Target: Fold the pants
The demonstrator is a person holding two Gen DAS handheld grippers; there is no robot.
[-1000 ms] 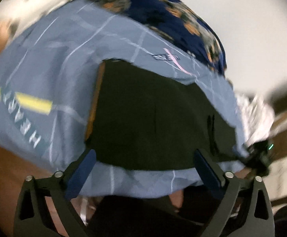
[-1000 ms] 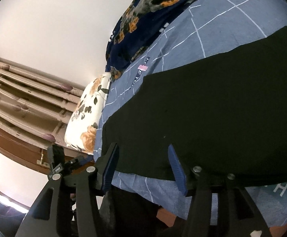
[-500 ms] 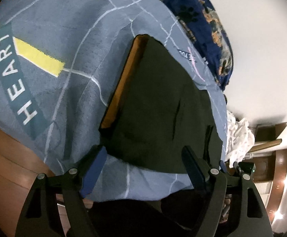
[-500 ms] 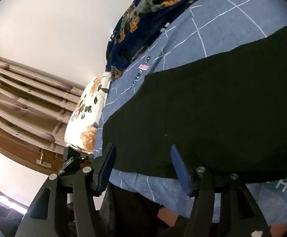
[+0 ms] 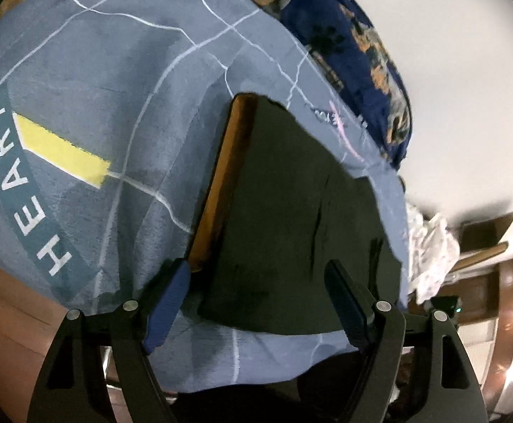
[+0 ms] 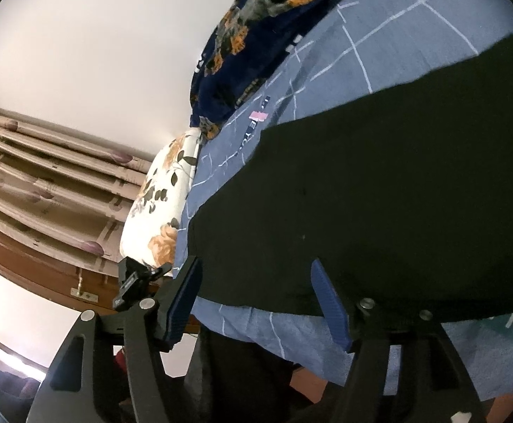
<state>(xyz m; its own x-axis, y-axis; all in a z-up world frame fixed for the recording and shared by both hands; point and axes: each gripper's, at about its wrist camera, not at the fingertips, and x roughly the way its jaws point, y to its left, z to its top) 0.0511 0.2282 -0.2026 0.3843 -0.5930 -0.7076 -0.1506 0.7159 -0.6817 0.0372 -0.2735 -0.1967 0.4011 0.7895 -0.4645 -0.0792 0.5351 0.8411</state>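
Observation:
Black pants [image 5: 291, 211] lie flat on a blue checked bedspread [image 5: 115, 88]; an orange inner band [image 5: 221, 190] shows along their left edge. My left gripper [image 5: 254, 268] hovers open over the near corner of the pants, its blue pads clear of the cloth. In the right wrist view the pants [image 6: 379, 194] stretch off to the right across the bedspread [image 6: 379, 35]. My right gripper [image 6: 254, 262] sits at their near edge. Its jaws are opening, with the edge of the pants between them but not pinched.
A dark blue floral blanket [image 5: 362, 53] [image 6: 256, 35] is bunched along the far side by the white wall. A floral pillow [image 6: 161, 204] lies at the bed's end, with curtains [image 6: 44, 176] behind it. White crumpled cloth [image 5: 429, 243] lies past the pants. The bedspread hangs over the near edge.
The left gripper dropped and rolled toward the pants' near corner, and its jaws narrowed slightly. The right gripper stayed put while its jaws spread wider.

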